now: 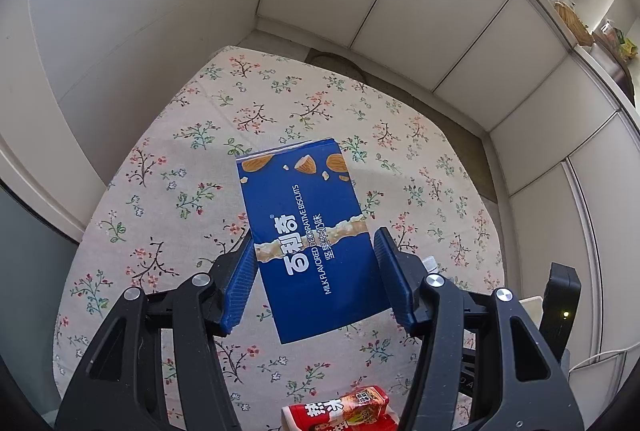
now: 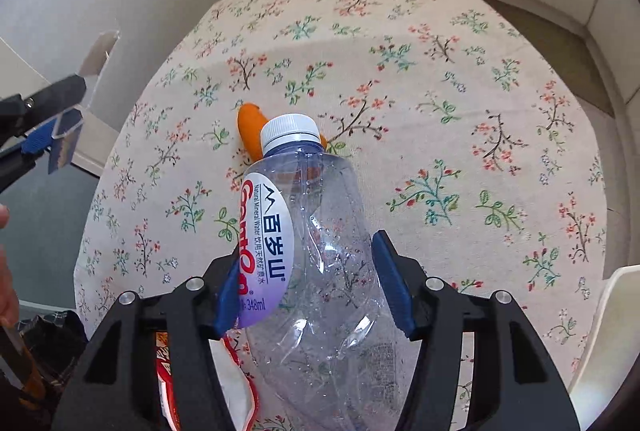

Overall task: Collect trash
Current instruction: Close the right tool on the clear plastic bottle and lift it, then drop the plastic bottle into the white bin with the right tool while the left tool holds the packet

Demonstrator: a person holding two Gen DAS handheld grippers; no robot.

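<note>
The left tool [image 1: 314, 271] grips a blue biscuit box [image 1: 308, 231] above the counter [image 1: 168, 159], while the right tool [image 2: 308, 283] clamps a crushed water bottle [image 2: 320, 251], an orange scrap [image 2: 250, 127] at twelve o'clock.

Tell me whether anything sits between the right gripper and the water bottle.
Nothing visible does. The water bottle already sits between the right gripper's blue pads, above the flowered tablecloth.

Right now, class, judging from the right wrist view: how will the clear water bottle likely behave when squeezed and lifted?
The water bottle looks empty, so probably very light. Its walls are already creased and dented, so they will likely buckle further between the right gripper pads. The smooth plastic may slip or twist.
</note>
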